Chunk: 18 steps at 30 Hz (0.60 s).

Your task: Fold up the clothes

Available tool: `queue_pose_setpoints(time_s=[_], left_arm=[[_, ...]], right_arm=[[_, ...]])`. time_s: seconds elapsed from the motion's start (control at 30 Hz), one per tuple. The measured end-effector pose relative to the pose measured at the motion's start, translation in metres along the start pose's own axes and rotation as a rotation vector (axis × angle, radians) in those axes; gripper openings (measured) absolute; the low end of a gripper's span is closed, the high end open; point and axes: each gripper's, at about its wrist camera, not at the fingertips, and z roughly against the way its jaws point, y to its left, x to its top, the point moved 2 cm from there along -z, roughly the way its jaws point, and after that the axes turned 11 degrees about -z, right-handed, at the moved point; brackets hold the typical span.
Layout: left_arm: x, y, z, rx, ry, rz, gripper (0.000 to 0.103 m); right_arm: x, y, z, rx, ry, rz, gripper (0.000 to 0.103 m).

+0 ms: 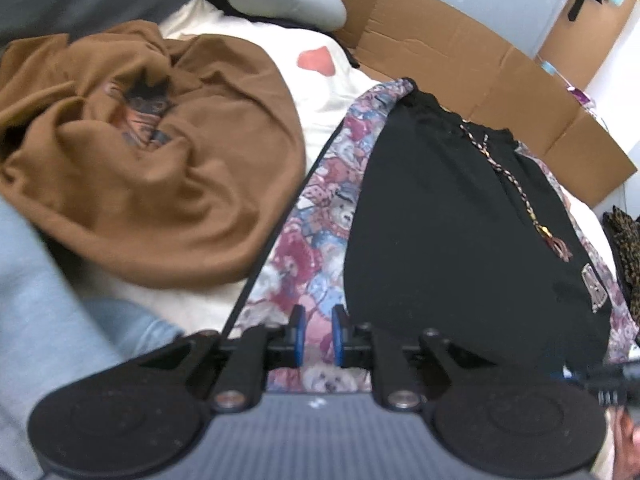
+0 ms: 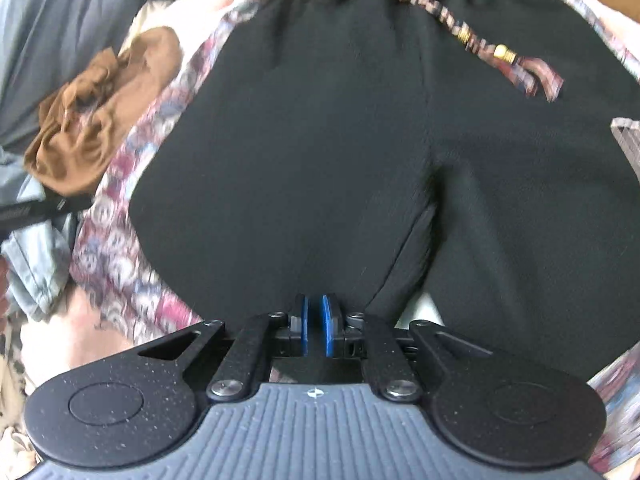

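Beside brown garment (image 1: pixel 152 152), black shorts (image 1: pixel 460 232) flat (edges unobstructed).

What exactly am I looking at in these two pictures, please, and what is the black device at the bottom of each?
Each picture comes from a fisheye camera mounted on a hand-held gripper, looking forward along its two blue-padded fingers; a person holds one in each hand. The left gripper has a small gap between its pads with nothing in it. The right gripper is practically shut, and nothing visible is pinched. Neither holds anything. Below them, black trousers with a patterned drawstring lie spread flat on a teddy-bear print cloth. To the left sits a crumpled brown garment, not yet folded. Flattened cardboard lies behind.
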Motion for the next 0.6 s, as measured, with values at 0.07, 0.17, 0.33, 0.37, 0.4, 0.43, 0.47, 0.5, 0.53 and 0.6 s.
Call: queue_pose_setpoints(time_s=[0.07,0.17,0.33,0.37,0.4,0.43,0.47,0.5,0.53,0.6], left_arm=[[0.005,-0.002,-0.011,-0.004,-0.008,-0.002,0.014],[0.018,-0.006,-0.025,-0.002,-0.024,-0.023,0.014],[0.047,-0.017,-0.052,-0.038,-0.068,-0.064,0.014],[0.054,-0.021,-0.061,-0.047,-0.066,-0.084,0.014],[0.061,-0.025,-0.070,-0.053,-0.062,-0.102,0.014],[0.068,-0.027,-0.078,-0.052,-0.055,-0.117,0.014],[0.076,-0.028,-0.085,-0.047,-0.052,-0.127,0.014],[0.083,-0.028,-0.090,-0.034,-0.054,-0.128,0.014],[0.089,-0.027,-0.095,-0.018,-0.055,-0.132,0.014],[0.099,-0.025,-0.104,0.009,-0.057,-0.136,0.014]], right_arm=[[-0.008,0.005,-0.002,0.009,0.010,0.010,0.006],[-0.017,0.006,-0.003,0.023,0.033,0.002,0.006],[-0.032,0.006,-0.003,0.038,0.077,-0.011,0.010],[-0.035,0.006,-0.004,0.041,0.087,-0.014,0.010],[-0.038,0.007,-0.004,0.044,0.094,-0.011,0.010],[-0.042,0.008,-0.004,0.047,0.098,0.001,0.010],[-0.044,0.010,-0.004,0.050,0.104,0.007,0.010],[-0.046,0.011,-0.004,0.052,0.109,0.013,0.010],[-0.047,0.012,-0.004,0.056,0.117,0.017,0.011],[-0.048,0.014,-0.006,0.069,0.143,0.017,0.011]])
